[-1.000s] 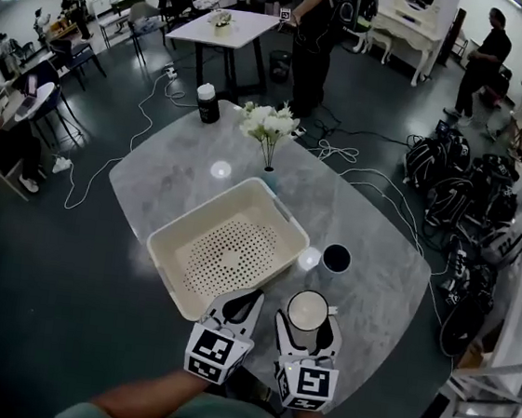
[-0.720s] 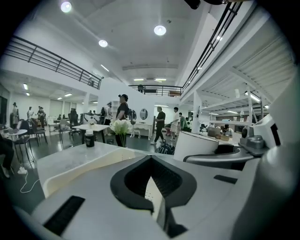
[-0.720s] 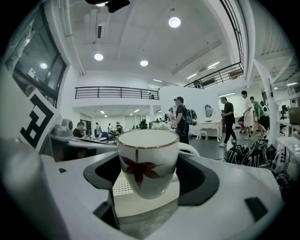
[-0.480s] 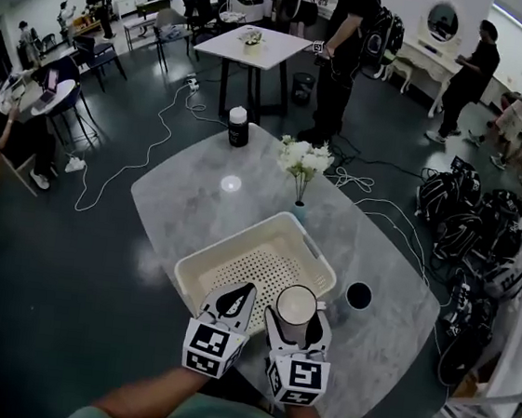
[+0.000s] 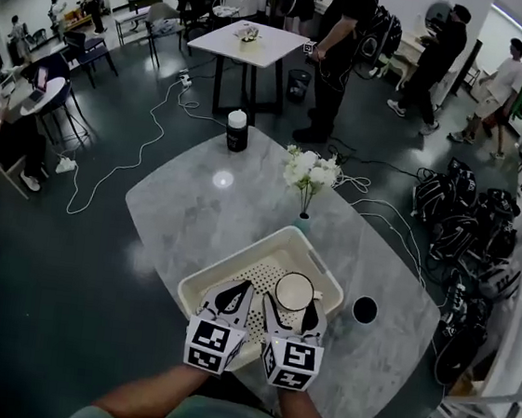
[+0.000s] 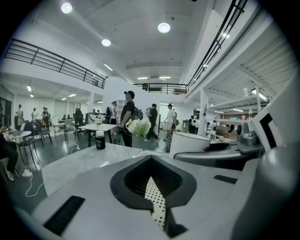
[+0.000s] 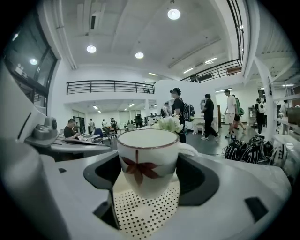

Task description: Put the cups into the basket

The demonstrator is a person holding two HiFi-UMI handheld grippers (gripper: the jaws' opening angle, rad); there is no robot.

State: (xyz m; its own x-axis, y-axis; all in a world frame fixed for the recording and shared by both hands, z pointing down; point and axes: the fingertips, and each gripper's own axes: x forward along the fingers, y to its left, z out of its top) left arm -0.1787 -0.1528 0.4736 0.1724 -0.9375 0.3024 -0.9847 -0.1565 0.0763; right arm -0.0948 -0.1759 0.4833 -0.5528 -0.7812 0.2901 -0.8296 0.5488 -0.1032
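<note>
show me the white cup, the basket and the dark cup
white cup (image 7: 147,161), right gripper view, front wall by the red leaf
basket (image 5: 237,257), head view, upper left rim
dark cup (image 5: 364,310), head view, its dark inside

Dark glossy floor (image 5: 48,273), round ceiling lights (image 6: 164,27), railed mezzanine (image 6: 47,56), white table (image 5: 247,44) beyond.
</note>
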